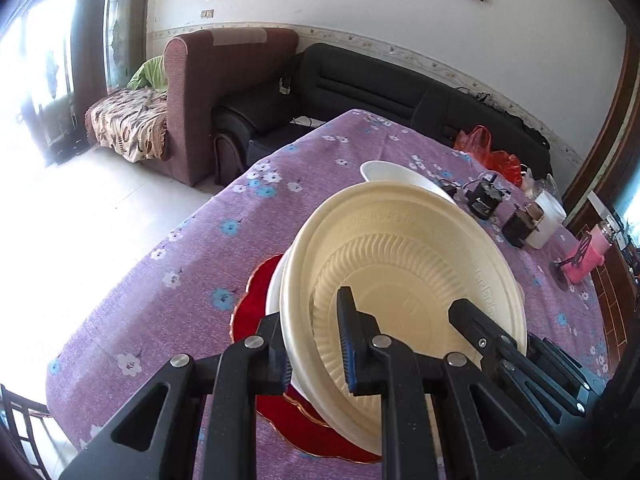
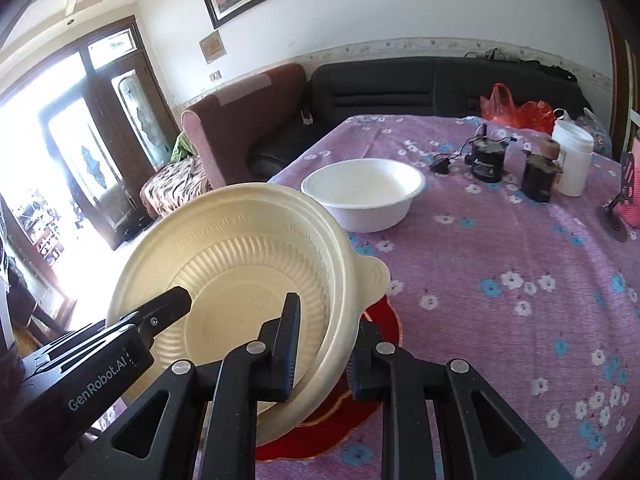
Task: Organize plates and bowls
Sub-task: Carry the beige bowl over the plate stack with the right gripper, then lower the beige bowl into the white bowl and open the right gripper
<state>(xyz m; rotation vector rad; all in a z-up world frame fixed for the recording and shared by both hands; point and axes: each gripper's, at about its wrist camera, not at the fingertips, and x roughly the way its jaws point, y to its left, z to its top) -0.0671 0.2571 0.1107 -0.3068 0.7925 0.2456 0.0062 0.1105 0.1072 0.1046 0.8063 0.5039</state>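
While the table (image 2: 500,300) under its purple flowered cloth is filling most of both views, the dark sofa (image 2: 400,84) and the brown armchair (image 1: 224,92) are sitting behind it against the wall. The cream bowl (image 1: 400,264) is hanging tilted above the cloth, over a red plate (image 1: 252,312) that is lying flat on the table. The left gripper (image 1: 316,354) is clamping the bowl's rim on one side, and the right gripper (image 2: 324,354) is pinching the opposite rim, one finger inside and one outside. A white bowl (image 2: 364,192) is resting upright farther back, well apart from the lifted one. Near the far edge, a white tub (image 2: 572,156), two small dark devices (image 2: 488,160) and a red bag (image 2: 516,108) are standing together.
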